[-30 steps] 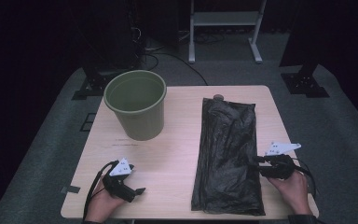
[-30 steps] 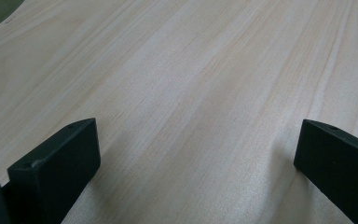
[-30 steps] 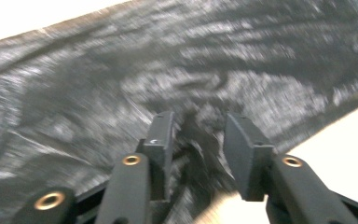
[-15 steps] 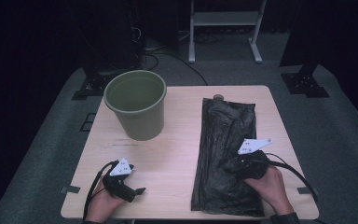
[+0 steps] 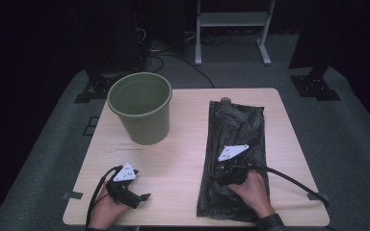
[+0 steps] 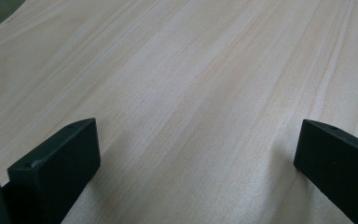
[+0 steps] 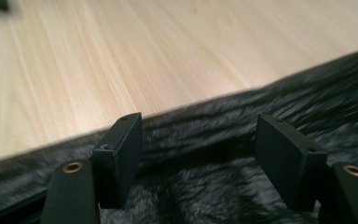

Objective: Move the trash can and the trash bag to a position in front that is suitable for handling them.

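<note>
The right gripper has slid inward over the flat black bag, its empty jaws just opened wide; lining the green bucket remains undone, the left gripper resting wide.

one bin, one bag (black), two tongs

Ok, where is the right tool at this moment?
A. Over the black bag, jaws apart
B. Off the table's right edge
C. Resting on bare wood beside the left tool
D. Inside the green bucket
A: the right tool sits over the left part of the black bag, and the right gripper view shows its jaws apart above the bag's crinkled surface, near its edge.
</note>
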`<state>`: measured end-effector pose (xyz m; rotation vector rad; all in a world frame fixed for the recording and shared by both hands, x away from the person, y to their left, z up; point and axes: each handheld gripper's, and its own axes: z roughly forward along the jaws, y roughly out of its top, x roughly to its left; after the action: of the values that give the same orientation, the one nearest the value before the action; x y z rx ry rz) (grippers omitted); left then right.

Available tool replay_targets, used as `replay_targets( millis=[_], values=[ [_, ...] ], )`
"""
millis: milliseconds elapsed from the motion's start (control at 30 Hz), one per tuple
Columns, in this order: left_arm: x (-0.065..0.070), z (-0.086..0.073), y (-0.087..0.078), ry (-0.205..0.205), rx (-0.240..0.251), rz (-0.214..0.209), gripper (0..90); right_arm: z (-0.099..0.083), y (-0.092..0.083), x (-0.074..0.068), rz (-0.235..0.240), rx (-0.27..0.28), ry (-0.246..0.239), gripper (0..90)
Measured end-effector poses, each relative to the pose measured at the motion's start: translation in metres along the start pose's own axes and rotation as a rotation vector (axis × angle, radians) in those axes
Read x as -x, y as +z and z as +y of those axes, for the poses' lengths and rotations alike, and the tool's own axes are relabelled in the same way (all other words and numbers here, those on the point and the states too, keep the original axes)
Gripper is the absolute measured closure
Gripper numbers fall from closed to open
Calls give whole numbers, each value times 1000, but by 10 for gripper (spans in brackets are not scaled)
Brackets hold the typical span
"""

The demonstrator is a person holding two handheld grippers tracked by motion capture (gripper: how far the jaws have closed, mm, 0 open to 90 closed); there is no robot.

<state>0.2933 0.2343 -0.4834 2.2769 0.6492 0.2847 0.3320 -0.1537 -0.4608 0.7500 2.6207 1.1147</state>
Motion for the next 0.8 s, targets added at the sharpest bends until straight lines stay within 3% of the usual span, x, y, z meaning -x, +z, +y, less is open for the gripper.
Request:
replay_targets(
  millis=[133, 233, 267, 300, 333, 400, 433, 467, 500, 800],
  values=[
    [0, 0, 0, 0, 0, 0, 0, -6, 16, -3, 5, -31, -9, 319],
    [0, 0, 0, 0, 0, 0, 0, -7, 17, -4, 3, -16, -18, 365],
    [0, 0, 0, 0, 0, 0, 0, -6, 17, -5, 11, -9, -28, 459],
    [0, 0, 0, 0, 0, 0, 0, -6, 17, -5, 11, -9, -28, 459],
    [0, 0, 0, 0, 0, 0, 0, -7, 16, -6, 14, 4, -28, 563],
    [0, 0, 0, 1, 0, 0, 0, -8, 16, -7, 16, 5, -29, 612],
    [0, 0, 0, 0, 0, 0, 0, -8, 15, -7, 22, 4, -32, 685],
    [0, 0, 0, 0, 0, 0, 0, -8, 14, -7, 32, -4, -33, 821],
    [0, 0, 0, -1, 1, 1, 0, -8, 13, -7, 41, -9, -36, 871],
    [0, 0, 0, -2, 1, 1, 0, -13, 0, -8, 40, -57, -86, 891]
  ],
)
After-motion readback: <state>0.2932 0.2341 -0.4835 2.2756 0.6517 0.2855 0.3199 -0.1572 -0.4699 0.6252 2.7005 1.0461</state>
